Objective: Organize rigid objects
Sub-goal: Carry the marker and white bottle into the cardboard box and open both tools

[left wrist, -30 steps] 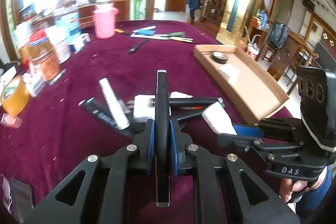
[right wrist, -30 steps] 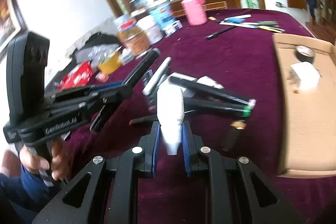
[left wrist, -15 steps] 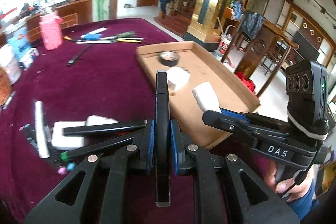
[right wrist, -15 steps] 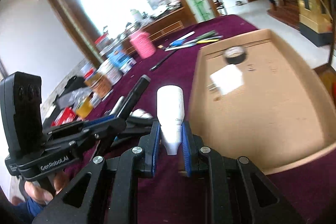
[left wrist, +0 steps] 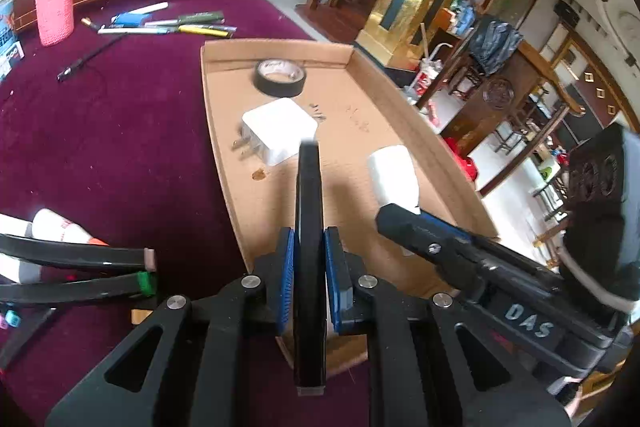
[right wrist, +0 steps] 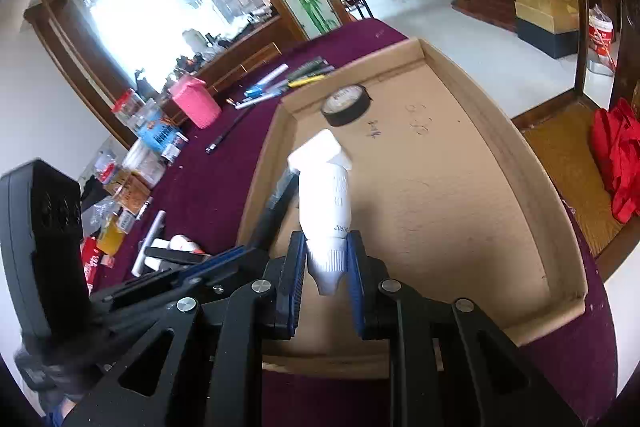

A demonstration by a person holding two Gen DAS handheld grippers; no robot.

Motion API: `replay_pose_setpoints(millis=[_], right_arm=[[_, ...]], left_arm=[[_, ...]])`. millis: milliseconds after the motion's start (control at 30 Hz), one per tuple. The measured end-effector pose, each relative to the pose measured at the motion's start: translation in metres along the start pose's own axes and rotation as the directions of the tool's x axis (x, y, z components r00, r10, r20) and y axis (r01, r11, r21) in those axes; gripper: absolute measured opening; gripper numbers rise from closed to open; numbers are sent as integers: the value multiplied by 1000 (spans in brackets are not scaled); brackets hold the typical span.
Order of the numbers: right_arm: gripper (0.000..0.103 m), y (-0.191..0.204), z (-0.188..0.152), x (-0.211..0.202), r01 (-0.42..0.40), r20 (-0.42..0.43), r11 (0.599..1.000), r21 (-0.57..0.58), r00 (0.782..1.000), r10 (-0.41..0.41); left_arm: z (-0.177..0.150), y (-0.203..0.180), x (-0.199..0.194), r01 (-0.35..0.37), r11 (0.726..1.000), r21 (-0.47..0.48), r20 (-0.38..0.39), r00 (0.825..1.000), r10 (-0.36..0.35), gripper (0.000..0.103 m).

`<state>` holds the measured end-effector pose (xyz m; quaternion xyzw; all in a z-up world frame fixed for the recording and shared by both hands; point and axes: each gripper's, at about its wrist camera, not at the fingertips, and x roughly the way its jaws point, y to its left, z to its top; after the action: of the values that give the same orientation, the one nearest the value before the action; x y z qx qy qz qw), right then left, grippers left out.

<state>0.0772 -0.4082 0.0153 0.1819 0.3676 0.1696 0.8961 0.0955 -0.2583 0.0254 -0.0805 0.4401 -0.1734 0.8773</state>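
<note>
My left gripper (left wrist: 309, 259) is shut on a long flat black bar (left wrist: 308, 211), held above the near end of the shallow cardboard tray (left wrist: 224, 163). My right gripper (right wrist: 326, 263) is shut on a white tube (right wrist: 328, 203) and holds it over the same tray (right wrist: 500, 131). The tube (left wrist: 394, 179) and the right gripper also show in the left wrist view, to the right of the bar. In the tray lie a black tape roll (left wrist: 280, 77) and a white plug adapter (left wrist: 280, 135). The tape roll (right wrist: 346, 103) also shows in the right wrist view.
On the maroon tablecloth (left wrist: 100, 131) to the left lie black bars with coloured ends (left wrist: 80, 271) and a white tube (left wrist: 60, 231). Pens (left wrist: 168, 25) and a pink holder (left wrist: 54, 11) stand at the far side. Jars and boxes (right wrist: 148, 131) crowd the far left.
Both grippers have carried their objects to the right, from the pile on the cloth to above the cardboard tray. Both stay shut.
</note>
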Motion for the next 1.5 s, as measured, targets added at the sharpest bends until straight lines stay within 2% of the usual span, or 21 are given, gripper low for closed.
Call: replay_pose_setpoints(millis=[167,233,400,567,633,833,900,967,1000,1033,1167,1267,1300,1367,1433,1500], right_arm=[[18,-1,8,7,35,-45,999,-30,998,-36],[18,0,10,10,53,-68,997,-51,996,-57],[18,0,12,22,78,-130,995,-69,988,-86],[19,0,14,27,76,-169,995,-66,982,-86],[19,-3,15,30,53,-194,998,-31,979,-58],[19,-2,16,40,50,-240,999,-16,969,-53],[21,1,14,40,55,-244,998,-21,968,-58],[32,4,13,39,57,-241,998,-26,969,-62],[35,5,13,39,56,-238,998,-27,969,-61],[38,6,13,38,73,-233,997,-35,969,-79],[39,12,17,23,87,-184,995,-51,978,-95],[39,26,20,3,98,-103,992,-81,989,-106],[39,34,20,-7,127,-53,986,-107,990,-134],[41,49,20,-23,192,31,969,-152,981,-190],[47,57,19,-34,206,90,966,-156,977,-194],[49,58,19,-39,214,114,967,-138,973,-199]], left_arm=[[-1,2,15,-6,1000,-23,-12,1000,6,12],[-1,1,15,-26,1000,-15,9,1000,26,12],[1,4,16,-19,1000,-25,11,1000,20,12],[1,5,16,-8,1000,-30,8,1000,8,12],[0,5,16,4,1000,-26,3,1000,-4,12],[-5,-1,12,-2,1000,12,1,1000,2,13],[-6,-2,11,-7,1000,22,3,1000,7,13],[-6,-3,11,-9,999,31,2,1000,9,13],[-7,-4,11,-10,999,35,1,1000,10,13],[-7,-4,10,-8,999,38,1,1000,8,13],[-11,-5,7,2,999,41,-4,1000,-2,13],[-11,-4,3,11,999,33,-4,1000,-10,13],[-10,-4,2,14,999,31,-2,1000,-14,13],[-10,-2,-1,20,999,28,8,1000,-20,13],[-11,-2,-5,24,999,28,15,1000,-24,13],[-12,-1,-11,26,999,30,27,999,-26,13]])
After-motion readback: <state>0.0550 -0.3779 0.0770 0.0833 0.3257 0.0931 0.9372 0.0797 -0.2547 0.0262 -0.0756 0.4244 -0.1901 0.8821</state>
